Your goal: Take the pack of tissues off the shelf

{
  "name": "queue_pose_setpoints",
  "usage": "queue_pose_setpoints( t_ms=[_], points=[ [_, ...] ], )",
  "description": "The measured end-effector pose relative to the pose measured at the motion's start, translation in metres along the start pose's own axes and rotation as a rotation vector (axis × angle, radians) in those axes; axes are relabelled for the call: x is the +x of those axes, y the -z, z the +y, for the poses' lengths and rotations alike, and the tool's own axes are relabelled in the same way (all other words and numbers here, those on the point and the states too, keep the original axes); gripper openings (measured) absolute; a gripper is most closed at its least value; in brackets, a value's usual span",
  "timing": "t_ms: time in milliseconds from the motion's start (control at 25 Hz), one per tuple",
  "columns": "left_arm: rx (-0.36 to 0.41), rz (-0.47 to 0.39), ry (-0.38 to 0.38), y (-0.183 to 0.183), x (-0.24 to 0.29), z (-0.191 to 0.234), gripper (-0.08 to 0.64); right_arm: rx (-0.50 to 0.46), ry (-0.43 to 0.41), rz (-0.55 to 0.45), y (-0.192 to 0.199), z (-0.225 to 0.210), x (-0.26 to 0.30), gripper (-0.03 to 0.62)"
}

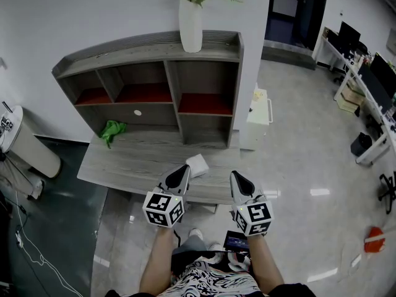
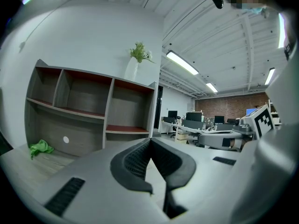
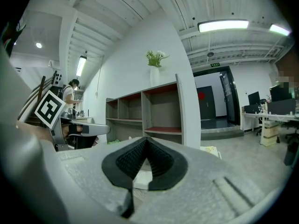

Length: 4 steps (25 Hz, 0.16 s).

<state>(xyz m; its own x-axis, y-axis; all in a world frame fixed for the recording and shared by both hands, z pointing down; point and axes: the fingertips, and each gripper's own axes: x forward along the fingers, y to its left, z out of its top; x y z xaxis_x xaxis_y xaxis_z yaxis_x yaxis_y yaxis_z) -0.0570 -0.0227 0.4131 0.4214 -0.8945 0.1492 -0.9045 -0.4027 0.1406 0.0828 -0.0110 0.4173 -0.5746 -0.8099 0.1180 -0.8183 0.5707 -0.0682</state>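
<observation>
The white pack of tissues [image 1: 197, 164] lies on the grey lower board [image 1: 124, 163] of the shelf unit [image 1: 154, 54], near its front edge. My left gripper [image 1: 180, 174] hovers just in front of the pack, shut and empty; in its own view the fingertips [image 2: 150, 142] meet. My right gripper [image 1: 237, 179] hangs to the right of the pack over the board's front edge, also shut with nothing in it [image 3: 147, 139]. In the right gripper view the pack [image 3: 141, 180] shows low down behind the closed pads.
A green cloth [image 1: 112, 130] lies at the back left of the board. A white vase with a plant [image 1: 190, 23] stands on top of the shelf. A white box [image 1: 260, 113] sits on the floor to the right, a pale bin [image 1: 28, 144] to the left.
</observation>
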Motion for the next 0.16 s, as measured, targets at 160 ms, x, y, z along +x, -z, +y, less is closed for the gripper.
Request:
queue_pose_setpoints(
  t_ms=[160],
  points=[
    [-0.005,-0.005,-0.006,0.0006,0.0000,-0.0001,0.008,0.000,0.012,0.003,0.0014,-0.0019,-0.0015,0.003]
  ],
)
